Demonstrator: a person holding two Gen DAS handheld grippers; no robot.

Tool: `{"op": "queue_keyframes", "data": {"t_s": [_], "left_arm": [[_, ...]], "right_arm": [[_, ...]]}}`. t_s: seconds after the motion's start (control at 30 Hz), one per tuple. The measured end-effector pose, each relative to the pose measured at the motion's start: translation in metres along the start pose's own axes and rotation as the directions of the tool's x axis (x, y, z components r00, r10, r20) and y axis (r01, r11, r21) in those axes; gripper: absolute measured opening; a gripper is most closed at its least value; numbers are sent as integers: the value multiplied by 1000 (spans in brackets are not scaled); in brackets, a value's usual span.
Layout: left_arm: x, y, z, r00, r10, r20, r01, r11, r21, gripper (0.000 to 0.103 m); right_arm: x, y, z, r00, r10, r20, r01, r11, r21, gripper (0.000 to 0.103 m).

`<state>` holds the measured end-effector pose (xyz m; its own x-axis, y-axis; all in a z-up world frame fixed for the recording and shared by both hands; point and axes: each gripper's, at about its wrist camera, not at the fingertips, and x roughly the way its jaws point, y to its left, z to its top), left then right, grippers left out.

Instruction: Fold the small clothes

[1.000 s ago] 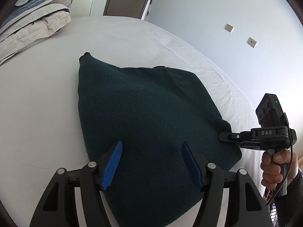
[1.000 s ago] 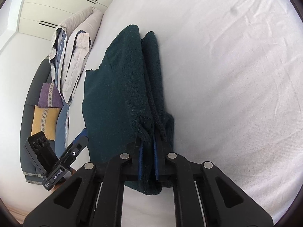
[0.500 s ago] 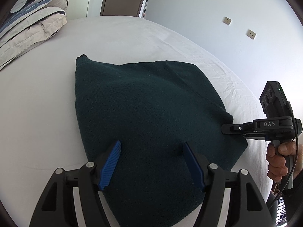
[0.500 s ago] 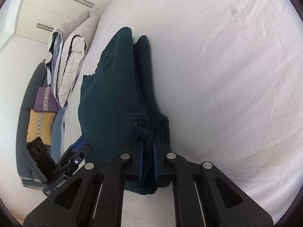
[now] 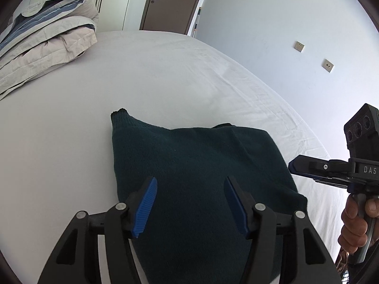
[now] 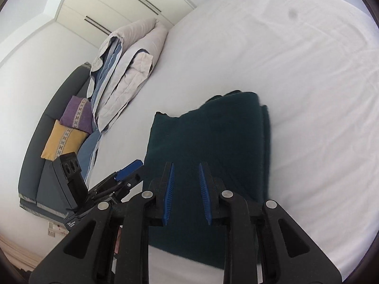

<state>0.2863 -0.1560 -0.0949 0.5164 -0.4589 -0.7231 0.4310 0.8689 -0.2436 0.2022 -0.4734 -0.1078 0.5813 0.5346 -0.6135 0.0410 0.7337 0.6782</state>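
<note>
The right gripper [image 6: 186,189] has just been opening and hangs released above the folded dark green knitted garment [image 6: 210,137], nothing between its blue pads. The left gripper [image 5: 189,203], which has just been closing a little, also hangs unclenched over the garment. The garment lies on the white bed [image 5: 165,75]; a folded duvet [image 5: 45,45] sits at ten o'clock.

Bare sheet [image 5: 165,82] beyond sweater [image 5: 201,177]; duvet [image 5: 47,42] far-left.
</note>
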Motion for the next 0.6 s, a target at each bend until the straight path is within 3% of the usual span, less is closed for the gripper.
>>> {"op": "queue_keyframes", "data": {"t_s": [0.17,0.3,0.47,0.53,0.6], "left_arm": [[44,6,-3,997,42,-69,-40,999,29,63],[59,9,1,995,32,-97,-32,999,-1,67],[62,6,-2,994,46,-96,-44,999,29,69],[54,6,-2,994,50,-94,-49,999,13,69],[32,3,-2,996,46,-74,-47,999,-16,66]], "right_arm": [[62,-36,33,994,-98,-50,103,990,101,19],[78,-63,48,998,-57,-19,59,989,135,3],[68,-70,51,995,-90,36,85,987,134,2],[44,-60,41,992,-109,66,101,988,114,9],[21,-44,20,997,-30,65,26,997,74,9]]}}
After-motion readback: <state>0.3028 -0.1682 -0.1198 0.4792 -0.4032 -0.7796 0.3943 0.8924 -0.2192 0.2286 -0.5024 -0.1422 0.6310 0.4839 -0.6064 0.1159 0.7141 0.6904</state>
